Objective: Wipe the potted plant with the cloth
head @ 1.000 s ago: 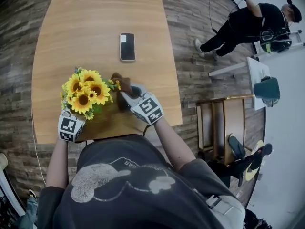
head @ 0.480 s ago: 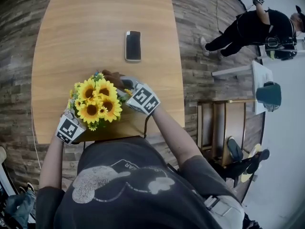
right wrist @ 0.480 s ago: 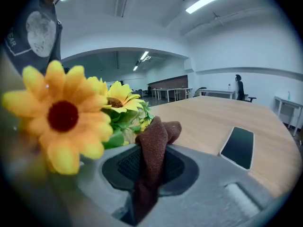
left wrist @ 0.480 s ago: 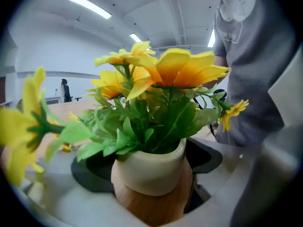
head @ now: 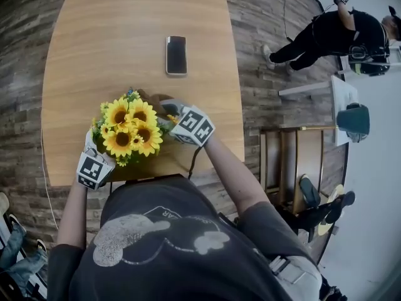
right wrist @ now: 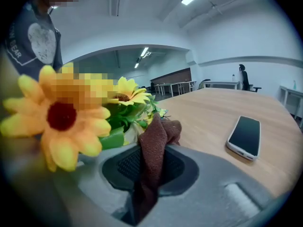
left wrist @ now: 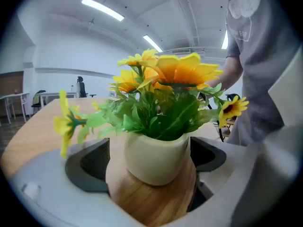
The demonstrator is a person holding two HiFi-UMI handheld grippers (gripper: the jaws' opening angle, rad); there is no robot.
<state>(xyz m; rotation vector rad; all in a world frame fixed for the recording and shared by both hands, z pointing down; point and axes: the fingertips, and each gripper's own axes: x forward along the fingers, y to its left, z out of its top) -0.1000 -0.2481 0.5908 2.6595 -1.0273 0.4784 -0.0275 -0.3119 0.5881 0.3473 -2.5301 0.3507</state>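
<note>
The potted plant is a cream pot (left wrist: 156, 157) of yellow sunflowers (head: 128, 127) standing on the wooden table (head: 125, 24) near its front edge. My left gripper (left wrist: 150, 163) reaches around the pot from the near left. Its jaws are opening, and the pot stands between the pads with a gap showing at the left pad. My right gripper (right wrist: 151, 167) is shut on a brown cloth (right wrist: 155, 145). It holds the cloth against the leaves at the bouquet's far right side (head: 164, 108). In the head view the blooms hide the pot.
A black phone (head: 176, 54) lies face up on the table beyond the plant, also seen at the right in the right gripper view as the phone (right wrist: 245, 137). A person (head: 338, 33) stands on the floor at the far right, beside a chair (head: 294, 162).
My right gripper has moved in with the cloth, closer to the flowers. The plant and my left gripper sit slightly further right in the head view.
</note>
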